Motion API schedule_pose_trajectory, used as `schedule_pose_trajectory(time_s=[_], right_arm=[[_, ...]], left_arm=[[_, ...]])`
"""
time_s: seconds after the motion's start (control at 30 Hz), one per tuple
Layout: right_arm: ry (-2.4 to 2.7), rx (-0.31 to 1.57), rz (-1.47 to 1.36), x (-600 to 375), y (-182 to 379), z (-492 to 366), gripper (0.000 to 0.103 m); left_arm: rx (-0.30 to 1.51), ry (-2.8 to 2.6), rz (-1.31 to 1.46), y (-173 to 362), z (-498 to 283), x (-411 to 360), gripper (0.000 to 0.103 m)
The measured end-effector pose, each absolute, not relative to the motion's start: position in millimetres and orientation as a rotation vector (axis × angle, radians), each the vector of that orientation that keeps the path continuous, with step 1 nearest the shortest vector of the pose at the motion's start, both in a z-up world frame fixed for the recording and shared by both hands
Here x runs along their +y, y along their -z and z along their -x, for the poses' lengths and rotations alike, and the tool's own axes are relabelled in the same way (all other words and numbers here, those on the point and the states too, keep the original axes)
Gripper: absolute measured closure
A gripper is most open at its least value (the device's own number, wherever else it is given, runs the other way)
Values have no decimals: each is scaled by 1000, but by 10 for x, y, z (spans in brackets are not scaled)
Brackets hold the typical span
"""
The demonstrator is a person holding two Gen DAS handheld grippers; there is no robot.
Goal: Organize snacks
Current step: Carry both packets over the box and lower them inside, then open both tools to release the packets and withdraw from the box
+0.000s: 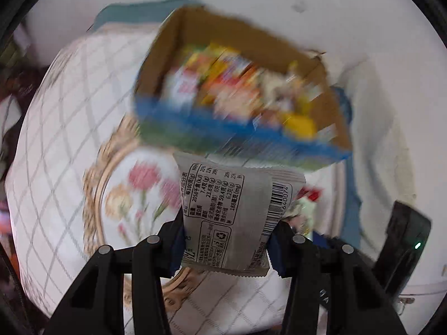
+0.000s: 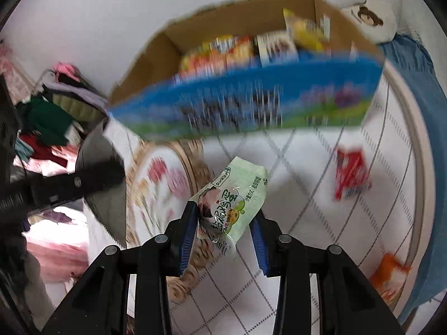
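Observation:
My left gripper (image 1: pixel 225 240) is shut on a grey snack packet (image 1: pixel 232 212), its printed back and barcode facing the camera, held above the quilted cloth. My right gripper (image 2: pixel 223 231) is shut on a pale green snack packet (image 2: pixel 234 198) that sticks up between the blue pads. Ahead of both stands an open cardboard box (image 1: pixel 234 36) (image 2: pixel 245 103) with a blue and green printed front, holding several colourful snack packs. A red packet (image 2: pixel 350 177) and an orange packet (image 2: pixel 389 275) lie loose on the cloth to the right.
A white quilted cloth with a flower motif in a gold ring (image 1: pixel 139 192) (image 2: pixel 164 178) covers the surface. The left gripper's body (image 2: pixel 69 181) shows at the left of the right wrist view. Piled clothes (image 2: pixel 53 117) lie at far left. A blue fabric (image 2: pixel 419 89) runs along the right.

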State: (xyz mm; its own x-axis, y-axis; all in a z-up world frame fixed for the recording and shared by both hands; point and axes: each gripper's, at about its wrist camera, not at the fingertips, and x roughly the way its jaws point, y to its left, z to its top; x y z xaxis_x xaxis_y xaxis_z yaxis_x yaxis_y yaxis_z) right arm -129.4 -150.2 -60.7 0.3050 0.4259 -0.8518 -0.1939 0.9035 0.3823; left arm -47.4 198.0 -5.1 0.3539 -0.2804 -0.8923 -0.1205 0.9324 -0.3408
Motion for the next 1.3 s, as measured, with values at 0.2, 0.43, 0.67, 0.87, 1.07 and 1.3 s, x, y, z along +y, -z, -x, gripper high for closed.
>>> schedule_pose_trajectory(time_s=[0.2, 0.43, 0.67, 0.87, 1.07, 1.3], right_arm=[[-417, 1070, -269, -1653, 41, 734, 63], [-348, 1102, -236, -1721, 53, -318, 63], [-268, 1195, -189, -1836, 297, -979, 63], [-239, 1304, -182, -1847, 587, -1227, 19], [-208, 1292, -131, -1774, 598, -1198, 5], [-169, 1279, -68, -1704, 628, -1135, 5]], left_arm=[[1161, 143, 298, -323, -484, 1856, 57], [1305, 125, 285, 9, -1552, 1751, 57], [1437, 94, 322, 555, -2072, 1715, 57], [1494, 103, 348, 737, -2197, 1708, 32], [1440, 52, 281, 665, -2179, 1780, 9], [1395, 7, 240, 607, -1930, 1810, 9]])
